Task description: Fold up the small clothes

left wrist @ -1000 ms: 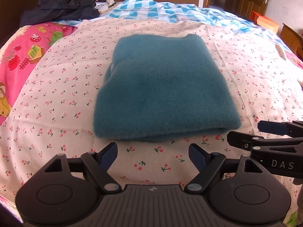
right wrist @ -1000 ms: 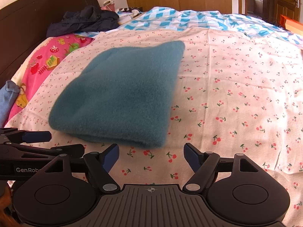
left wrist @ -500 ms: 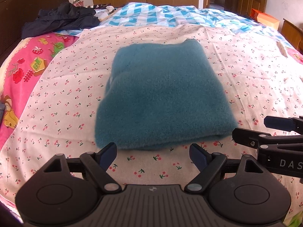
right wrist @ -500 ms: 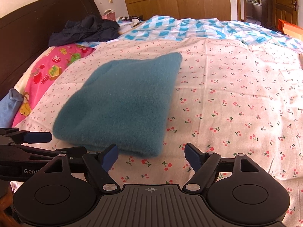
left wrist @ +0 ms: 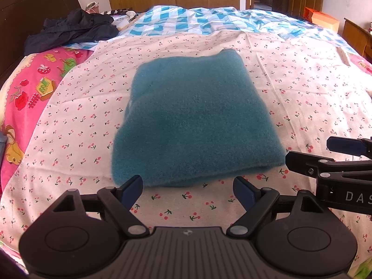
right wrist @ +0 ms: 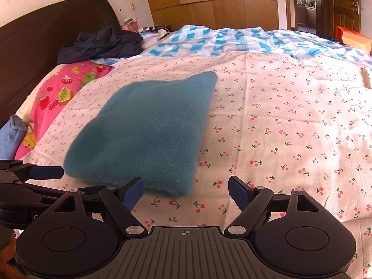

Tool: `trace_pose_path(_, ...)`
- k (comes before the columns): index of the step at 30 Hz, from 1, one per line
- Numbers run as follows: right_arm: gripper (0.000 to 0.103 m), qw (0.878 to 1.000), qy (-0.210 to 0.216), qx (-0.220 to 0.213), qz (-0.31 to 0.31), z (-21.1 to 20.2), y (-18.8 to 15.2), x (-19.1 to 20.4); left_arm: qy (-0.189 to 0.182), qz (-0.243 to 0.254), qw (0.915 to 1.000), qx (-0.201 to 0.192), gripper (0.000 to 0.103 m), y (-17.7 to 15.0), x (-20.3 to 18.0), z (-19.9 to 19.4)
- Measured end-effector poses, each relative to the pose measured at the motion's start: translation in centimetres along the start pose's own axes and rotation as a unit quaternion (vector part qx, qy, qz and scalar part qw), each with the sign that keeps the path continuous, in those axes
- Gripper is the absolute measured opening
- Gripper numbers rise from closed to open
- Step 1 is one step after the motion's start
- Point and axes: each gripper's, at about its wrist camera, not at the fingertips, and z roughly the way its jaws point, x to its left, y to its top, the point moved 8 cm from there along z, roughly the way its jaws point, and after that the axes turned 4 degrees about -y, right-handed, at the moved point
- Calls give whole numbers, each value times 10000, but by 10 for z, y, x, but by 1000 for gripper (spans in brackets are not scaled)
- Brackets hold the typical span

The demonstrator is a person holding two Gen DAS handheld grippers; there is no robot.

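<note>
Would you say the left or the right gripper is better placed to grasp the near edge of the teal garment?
Probably left: the left gripper faces the teal garment squarely, open; the right gripper sits off its corner.

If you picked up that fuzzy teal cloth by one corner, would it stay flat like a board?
Probably not. The teal cloth lies folded in soft, rounded layers on the cherry-print sheet, so it would likely droop and unfold. Its fuzzy pile suggests that it would not slip easily, and it looks light for its size.
</note>
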Motion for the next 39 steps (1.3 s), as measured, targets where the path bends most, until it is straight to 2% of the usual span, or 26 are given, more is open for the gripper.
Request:
trace_pose_path(8, 82, 10000, 37, -36, -8, 4, 5, 0, 51, 32, 10000, -18, 90, 2, 6, 1)
trace_pose_path(13, 82, 9999, -87, -121, 81, 17, 28, -8, 112, -19, 9998, -187, 90, 26, 25, 3)
trace_pose_path(18, 83, 9996, -116, -220, 113, 40, 53, -12, 203, 2, 9994, -294, 90, 55, 45, 24)
trace_pose_path(22, 83, 9996, 32, -109, 243, 65, 64, -12, 40, -84, 9997, -226, 90, 69, 61, 48)
trace_pose_path(25, 83, 9995, 77, 131, 289, 88, 64, -9, -156, -79, 9997, -161, 90, 76, 67, 67)
trace_pose_path(28, 87, 9990, 166, 192, 357, 100, 65, -4, -452, -35, 9989, -74, 93, 81, 71, 86)
trace_pose_path(31, 86, 9965, 361, 448, 613, 110, 66, 0, -553, 128, 9984, -21, 103, 85, 75, 95)
trace_pose_path(34, 84, 9917, 591, 683, 912, 122, 66, 8, -646, 178, 9977, 67, 103, 86, 80, 101)
trace_pose_path(39, 83, 9951, 377, 535, 735, 119, 60, 26, -686, 242, 9972, 149, 103, 87, 87, 109)
